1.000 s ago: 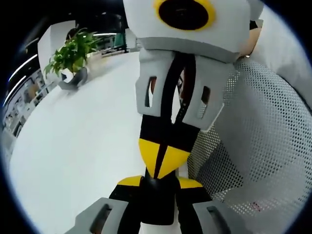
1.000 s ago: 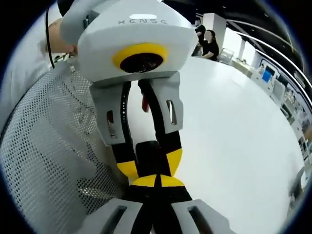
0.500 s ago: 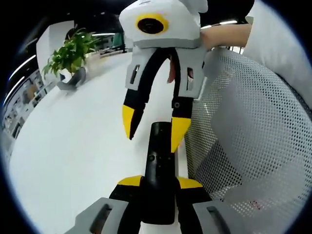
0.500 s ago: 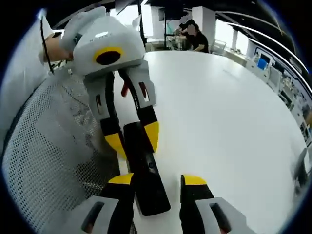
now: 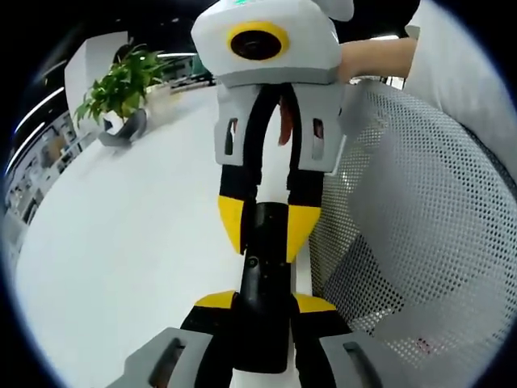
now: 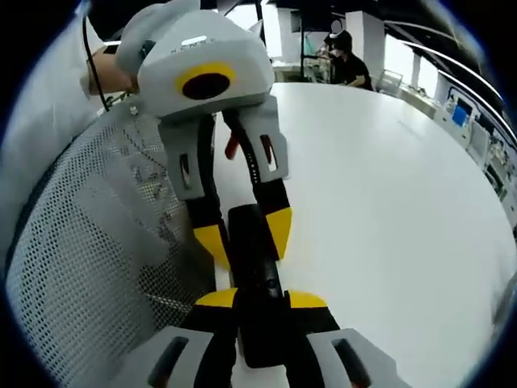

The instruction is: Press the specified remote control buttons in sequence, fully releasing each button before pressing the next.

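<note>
The black remote lies lengthwise between both grippers above the white table. The left gripper clamps its near end at 6 o'clock; in the right gripper view the right gripper clenches the other end. Each tool blocks the other's sight of the remote's far end. A mesh chair stands at 3 o'clock, a potted plant at 10 o'clock. A person sits at 1 o'clock.

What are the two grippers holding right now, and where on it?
Both hold the black remote control: the left gripper clamps one end, the right gripper the opposite end.
</note>
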Available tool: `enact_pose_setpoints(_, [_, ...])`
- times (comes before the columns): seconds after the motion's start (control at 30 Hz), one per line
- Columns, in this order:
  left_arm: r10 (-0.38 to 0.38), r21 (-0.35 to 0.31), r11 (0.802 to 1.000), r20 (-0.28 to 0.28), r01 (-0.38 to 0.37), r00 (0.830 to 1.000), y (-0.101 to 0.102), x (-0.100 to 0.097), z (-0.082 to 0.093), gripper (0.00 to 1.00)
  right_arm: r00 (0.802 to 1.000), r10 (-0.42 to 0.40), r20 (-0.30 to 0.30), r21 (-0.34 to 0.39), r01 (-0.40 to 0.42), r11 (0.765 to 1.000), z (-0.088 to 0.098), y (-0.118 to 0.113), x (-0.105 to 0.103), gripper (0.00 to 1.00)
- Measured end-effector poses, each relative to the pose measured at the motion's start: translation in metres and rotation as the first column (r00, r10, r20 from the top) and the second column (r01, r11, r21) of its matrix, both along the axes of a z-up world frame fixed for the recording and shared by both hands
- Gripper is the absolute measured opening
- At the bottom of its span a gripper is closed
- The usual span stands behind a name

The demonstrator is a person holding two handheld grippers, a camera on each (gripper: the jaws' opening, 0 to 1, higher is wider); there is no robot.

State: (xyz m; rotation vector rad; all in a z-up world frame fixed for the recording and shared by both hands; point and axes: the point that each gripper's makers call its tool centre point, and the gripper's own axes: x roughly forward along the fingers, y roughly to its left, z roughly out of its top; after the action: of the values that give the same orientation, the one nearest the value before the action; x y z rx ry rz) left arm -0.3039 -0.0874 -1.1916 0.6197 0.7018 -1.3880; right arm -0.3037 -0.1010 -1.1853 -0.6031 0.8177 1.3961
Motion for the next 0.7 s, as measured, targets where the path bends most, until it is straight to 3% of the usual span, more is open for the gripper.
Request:
enact_pose_setpoints(0.13, [0.002, 0.002, 1.000, -0.001, -0.002, 1.000, 0.000, 0.000, 0.000, 0.25, 0.998, 0.058, -0.006, -0.008, -0.058, 0.998, -0.003, 0.003, -0.005, 0.22])
enact_pose_setpoints(0.17, [0.005, 0.003, 1.000, -0.002, -0.005, 1.000, 0.000, 0.000, 0.000, 0.25, 0.997, 0.080, -0.001, -0.038, -0.080, 0.996, -0.007, 0.001, -0.006, 0.22])
enact_pose_setpoints(0.2, [0.007, 0.002, 1.000, -0.002, -0.007, 1.000, 0.000, 0.000, 0.000, 0.25, 0.992, 0.115, 0.058, -0.057, -0.112, 0.992, -0.010, 0.001, -0.001, 0.22])
enact_pose_setpoints(0.27, [0.017, -0.002, 1.000, -0.002, -0.017, 1.000, 0.000, 0.000, 0.000, 0.25, 0.993, 0.114, 0.039, -0.053, -0.111, 0.992, -0.009, 0.003, -0.005, 0.21])
enact_pose_setpoints(0.47, [0.033, -0.012, 0.999, 0.003, -0.033, 0.999, 0.000, 0.000, 0.000, 0.26, 0.990, 0.124, 0.061, -0.032, -0.122, 0.992, -0.009, 0.002, -0.004, 0.21])
enact_pose_setpoints(0.7, [0.108, -0.020, 0.994, 0.003, -0.108, 0.994, -0.001, 0.002, 0.000, 0.27, 0.991, 0.123, 0.059, -0.026, -0.121, 0.992, -0.009, 0.002, -0.004, 0.20])
